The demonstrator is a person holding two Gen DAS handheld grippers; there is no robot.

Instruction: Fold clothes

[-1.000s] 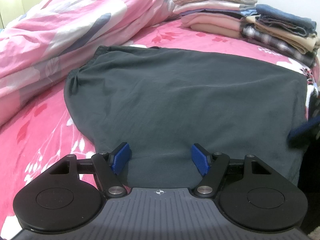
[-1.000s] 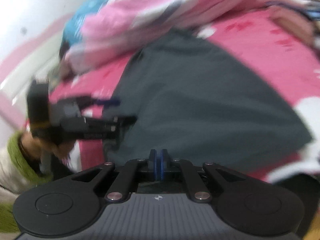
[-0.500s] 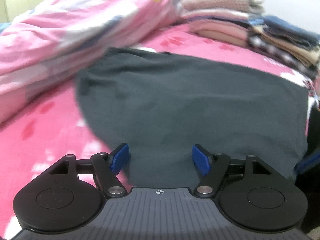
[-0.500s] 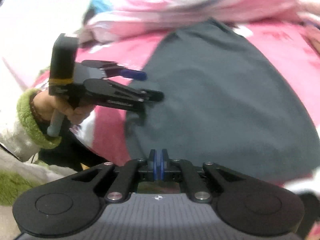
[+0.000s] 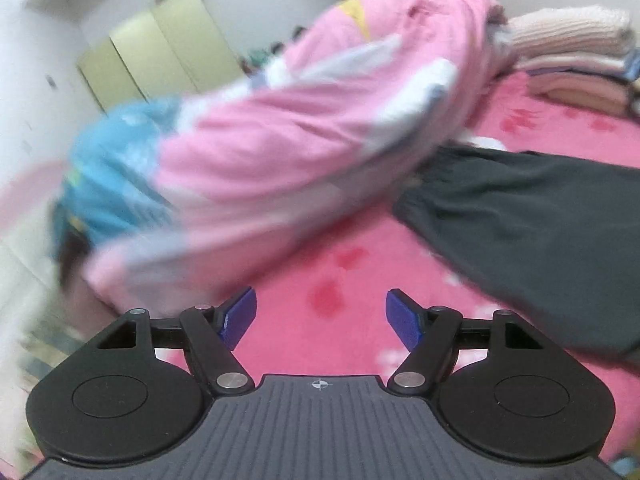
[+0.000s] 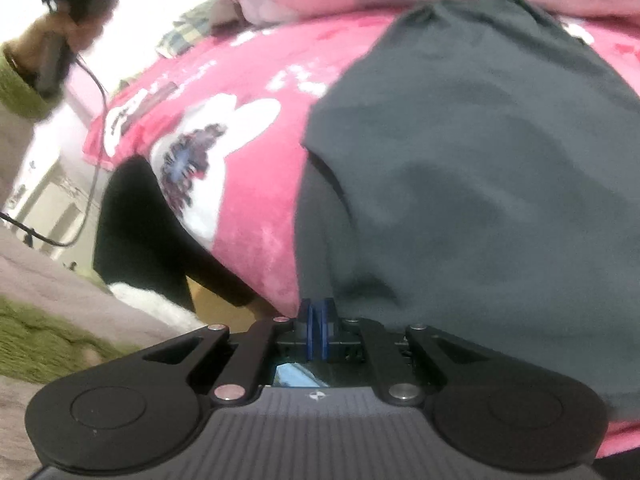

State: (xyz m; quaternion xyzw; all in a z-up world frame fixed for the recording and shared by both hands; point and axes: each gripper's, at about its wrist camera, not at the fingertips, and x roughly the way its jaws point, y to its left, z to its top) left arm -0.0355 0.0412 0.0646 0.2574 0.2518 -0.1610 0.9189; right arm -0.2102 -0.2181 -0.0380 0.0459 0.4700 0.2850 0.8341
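My left gripper [image 5: 320,316] has its jaws apart, nothing between, over the pink sheet [image 5: 360,276]. My right gripper [image 6: 318,330] is pinched together at the near edge of the dark garment [image 6: 480,168], which lies flat on the bed; if cloth is caught, can't tell.

The left gripper [image 5: 320,316] hangs over the pink bed sheet [image 5: 340,264], its blue pads spread wide with nothing between them. To its right a dark grey garment [image 5: 532,240] lies spread flat on the sheet, reaching the bed's right edge. A bunched pink, white and blue quilt [image 5: 280,152] fills the far left side of the bed. In the far right corner sits a stack of folded clothes [image 5: 576,64]. Pale wardrobe doors [image 5: 160,52] stand against the wall beyond.
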